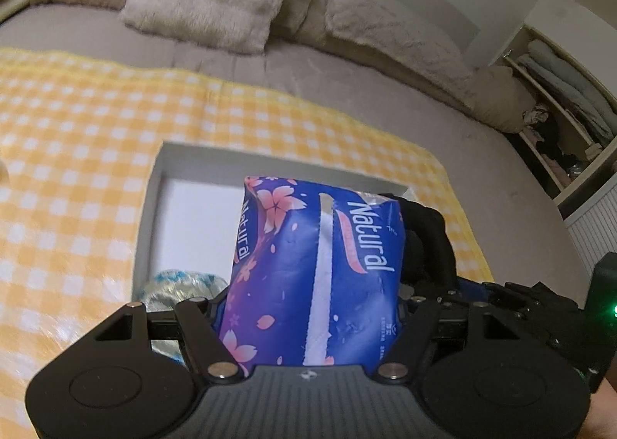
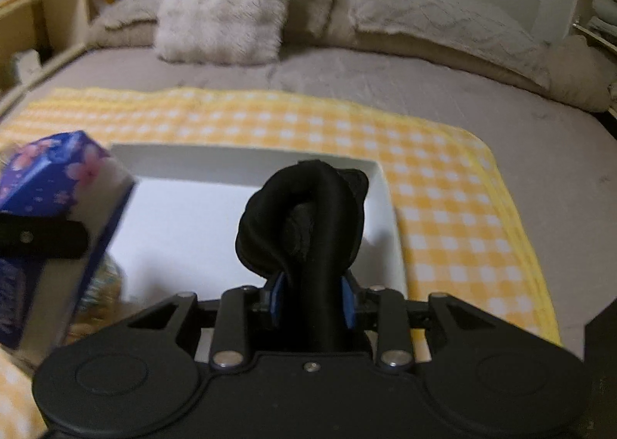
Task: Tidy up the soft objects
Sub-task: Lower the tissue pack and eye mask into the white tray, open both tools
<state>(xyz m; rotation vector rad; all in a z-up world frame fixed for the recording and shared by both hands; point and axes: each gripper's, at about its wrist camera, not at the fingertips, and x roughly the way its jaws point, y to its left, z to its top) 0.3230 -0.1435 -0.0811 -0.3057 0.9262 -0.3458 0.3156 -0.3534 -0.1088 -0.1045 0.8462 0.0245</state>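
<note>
Both claws loaded above a shallow white rectangular cardboard tray [image 2: 389, 207] lying on a yellow-and-white checked blanket [image 2: 443, 184] spread over a grey-brown bed [image 2: 385, 80]

Left gripper [image 1: 308, 308] closed around a soft blue-purple plastic tissue pack printed with pink blossoms [image 1: 308, 265], clamped at its lower part, long axis running forward and up along the fingers, white tear strip facing the camera; pack held in the air over the near left part of the tray

Right gripper [image 2: 312, 296] closed on a rolled bundle of soft black fabric [image 2: 304, 223], blue pads [image 2: 349, 300] pressing its narrow neck, bulky knot sticking forward over the tray's right half, hanging above the floor as far as can be told

Crinkly clear plastic packet with blue and yellow print [image 1: 173, 288] lying at the near left corner, partly hidden below the tissue pack; whether inside the tray cannot be told

Open white floor straight ahead of and below both loads, between them; black bundle closer to the right wall, tissue pack closer to the left. Probably a matter of lowering each straight down on its own side, keeping the pack's long axis parallel to the tray's side wall and clear of the crinkly packet

Fluffy cream pillows [image 2: 227, 3] well apart at the head of the bed
</note>
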